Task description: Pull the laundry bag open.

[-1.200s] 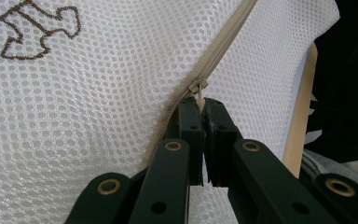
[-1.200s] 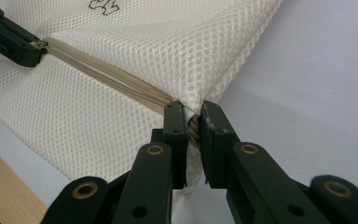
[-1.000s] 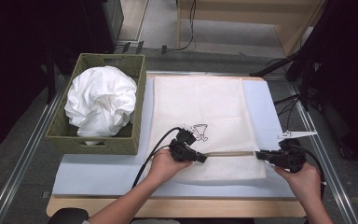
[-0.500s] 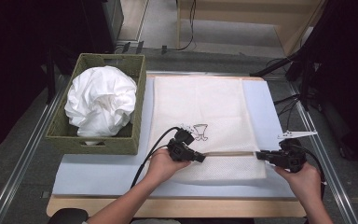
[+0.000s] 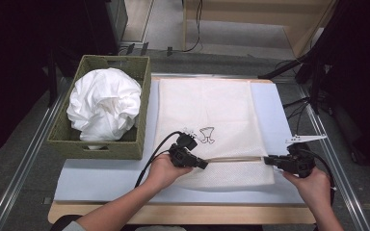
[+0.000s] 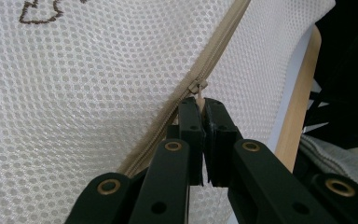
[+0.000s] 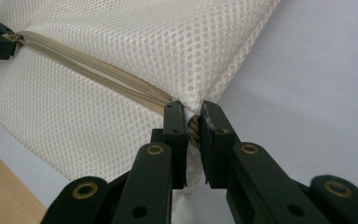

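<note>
White mesh zippered laundry bag (image 5: pixel 212 130) flat on pale blue table mat (image 5: pixel 101 180), beside a woven green basket (image 5: pixel 96 144).
Left gripper (image 6: pixel 200 105) clamps the beige zipper pull (image 6: pixel 197 87); right gripper (image 7: pixel 192 112) pinches the bag's corner, bare mat beyond.

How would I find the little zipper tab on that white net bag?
Look at the flat white mesh bag on the table, beside the green basket. A tan zipper runs across its near part. The pull tab is pinched in the left gripper.
</note>
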The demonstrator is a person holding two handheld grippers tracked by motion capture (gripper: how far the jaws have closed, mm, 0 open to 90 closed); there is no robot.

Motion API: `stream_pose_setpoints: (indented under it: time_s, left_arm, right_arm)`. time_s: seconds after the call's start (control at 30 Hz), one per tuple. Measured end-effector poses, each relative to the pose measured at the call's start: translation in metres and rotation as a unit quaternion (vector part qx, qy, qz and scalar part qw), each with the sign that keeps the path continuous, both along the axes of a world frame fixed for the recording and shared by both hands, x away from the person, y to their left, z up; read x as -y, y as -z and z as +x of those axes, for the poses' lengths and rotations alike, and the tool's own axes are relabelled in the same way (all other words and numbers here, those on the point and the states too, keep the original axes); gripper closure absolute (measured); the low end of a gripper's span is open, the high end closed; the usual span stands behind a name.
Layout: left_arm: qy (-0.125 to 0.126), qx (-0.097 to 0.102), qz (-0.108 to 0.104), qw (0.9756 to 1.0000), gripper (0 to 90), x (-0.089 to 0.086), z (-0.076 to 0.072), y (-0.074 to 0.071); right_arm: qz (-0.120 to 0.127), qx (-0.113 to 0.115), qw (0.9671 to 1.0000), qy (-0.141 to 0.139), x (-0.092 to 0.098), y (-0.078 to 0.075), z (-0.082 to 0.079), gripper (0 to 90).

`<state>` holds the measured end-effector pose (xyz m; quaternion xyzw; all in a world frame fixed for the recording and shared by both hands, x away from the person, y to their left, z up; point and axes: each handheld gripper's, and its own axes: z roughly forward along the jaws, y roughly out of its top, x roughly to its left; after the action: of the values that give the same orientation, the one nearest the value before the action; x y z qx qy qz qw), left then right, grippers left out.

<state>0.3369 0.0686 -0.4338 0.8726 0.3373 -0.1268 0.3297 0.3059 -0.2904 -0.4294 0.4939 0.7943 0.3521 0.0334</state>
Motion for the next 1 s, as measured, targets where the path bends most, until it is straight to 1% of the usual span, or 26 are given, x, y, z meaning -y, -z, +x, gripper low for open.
stream_pose_setpoints:
  time_s: [0.03, 0.13, 0.17, 0.2, 0.27, 0.37, 0.43, 0.5, 0.53, 0.67, 0.7, 0.73, 0.77, 0.9, 0.97, 1.0]
  left_arm:
    - [-0.001, 0.0, -0.003, 1.0, 87.8, 0.0, 0.0, 0.001]
    - [-0.006, 0.009, -0.013, 0.9999, 87.8, -0.001, -0.002, 0.005]
    - [-0.006, 0.007, -0.022, 0.9997, 87.8, -0.002, -0.002, 0.007]
    - [-0.012, 0.005, -0.029, 0.9995, 87.8, -0.003, -0.003, 0.01]
    - [-0.011, 0.002, -0.029, 0.9995, 87.8, -0.004, -0.003, 0.012]
    - [-0.007, 0.006, -0.029, 0.9995, 87.8, -0.004, -0.002, 0.01]
    - [-0.006, 0.009, -0.029, 0.9995, 87.8, -0.004, -0.002, 0.009]
    - [-0.004, 0.011, -0.026, 0.9996, 87.8, -0.004, -0.002, 0.009]
    - [-0.005, 0.01, -0.028, 0.9996, 87.8, -0.004, -0.002, 0.008]
    - [-0.003, 0.01, -0.024, 0.9997, 87.8, -0.005, -0.001, 0.006]
    - [-0.006, 0.008, -0.029, 0.9995, 87.8, -0.006, -0.001, 0.006]
    - [-0.009, 0.007, -0.026, 0.9996, 87.8, -0.007, -0.001, 0.005]
    - [-0.008, 0.008, -0.028, 0.9995, 87.8, -0.008, -0.001, 0.005]
    - [-0.011, 0.008, -0.027, 0.9995, 87.8, -0.015, -0.001, 0.003]
    - [-0.01, 0.012, -0.021, 0.9997, 87.8, -0.018, -0.002, 0.0]
    - [-0.011, 0.01, -0.02, 0.9997, 87.8, -0.02, -0.002, 0.0]
  right_arm:
    - [0.0, 0.002, 1.0, -0.001, 0.0, 0.0, 0.0, 82.5]
    - [-0.001, -0.001, 1.0, 0.001, 0.0, 0.0, 0.0, 82.5]
    - [-0.001, -0.001, 1.0, 0.001, 0.0, 0.001, 0.0, 82.5]
    - [-0.002, -0.002, 1.0, 0.001, 0.0, 0.001, 0.0, 82.5]
    - [-0.001, -0.002, 1.0, 0.001, 0.0, 0.001, 0.0, 82.5]
    - [-0.004, -0.002, 1.0, 0.0, 0.0, 0.001, 0.0, 82.5]
    - [-0.001, -0.002, 1.0, 0.0, 0.0, 0.002, 0.0, 82.5]
    - [-0.001, -0.002, 1.0, 0.0, 0.0, 0.002, 0.0, 82.5]
    - [-0.001, -0.003, 1.0, -0.001, 0.0, 0.002, 0.0, 82.4]
    - [0.001, -0.003, 1.0, -0.003, 0.001, 0.002, 0.001, 82.5]
    - [0.0, -0.003, 1.0, -0.001, 0.001, 0.002, 0.001, 82.5]
    - [0.001, -0.004, 1.0, -0.002, 0.001, 0.002, 0.001, 82.5]
    - [-0.002, -0.004, 1.0, -0.001, 0.001, 0.002, 0.001, 82.5]
    - [0.001, -0.004, 1.0, 0.002, 0.002, 0.002, 0.001, 82.5]
    - [-0.001, -0.004, 1.0, 0.002, 0.003, 0.002, 0.001, 82.4]
    - [0.0, -0.004, 1.0, 0.002, 0.003, 0.002, 0.001, 82.5]
